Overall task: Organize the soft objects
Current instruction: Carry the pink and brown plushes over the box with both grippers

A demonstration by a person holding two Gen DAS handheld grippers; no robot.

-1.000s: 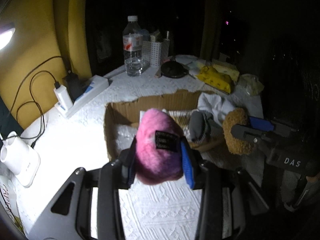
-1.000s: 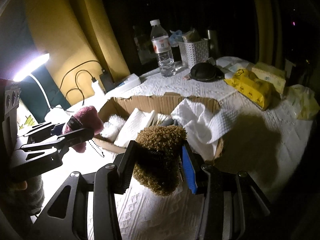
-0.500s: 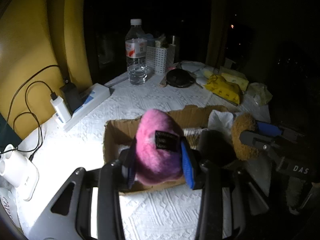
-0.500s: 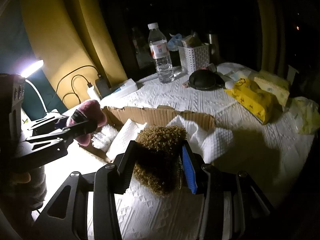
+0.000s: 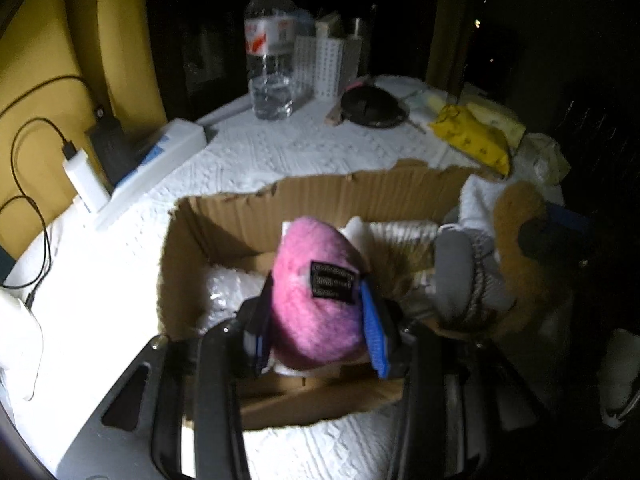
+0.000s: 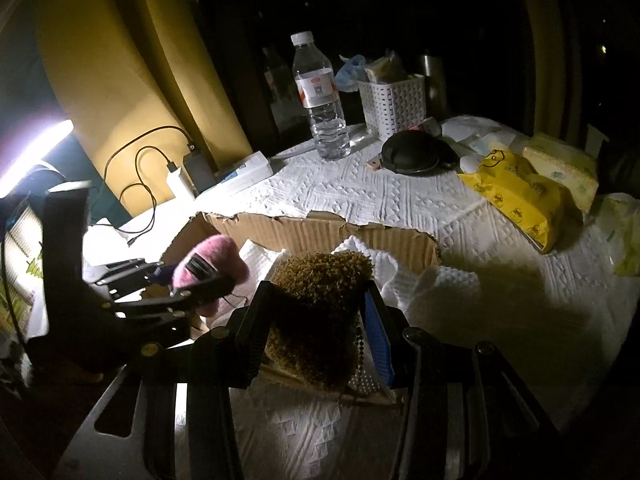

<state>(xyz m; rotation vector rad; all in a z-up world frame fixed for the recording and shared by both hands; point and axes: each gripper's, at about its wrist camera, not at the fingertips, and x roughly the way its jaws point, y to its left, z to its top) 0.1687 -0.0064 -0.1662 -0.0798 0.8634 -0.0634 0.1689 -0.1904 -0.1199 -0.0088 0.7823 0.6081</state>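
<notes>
Counter (image 6: 400,208) with white embossed cloth, dim room, lamp glare at far left. Torn cardboard box (image 5: 320,196) sits near centre of the counter, open top, ragged far wall. Inside the box: white towels (image 6: 424,280) piled at right side, grey knit item (image 5: 460,276) near right wall. Left tool (image 5: 316,320) clenched on pink fuzzy plush (image 5: 320,304) with black label, held above the box's near-left part. Right tool (image 6: 316,320) grasping brown curly plush (image 6: 320,304), over the box's near edge, right of the pink one; the two plushes near but apart. Far on the counter: water bottle (image 6: 320,100) upright, white slotted basket (image 6: 394,102) just right of it, black round pouch (image 6: 412,152), yellow packet (image 6: 516,196) at right. White power strip (image 5: 152,164) and charger with cable at far left.
</notes>
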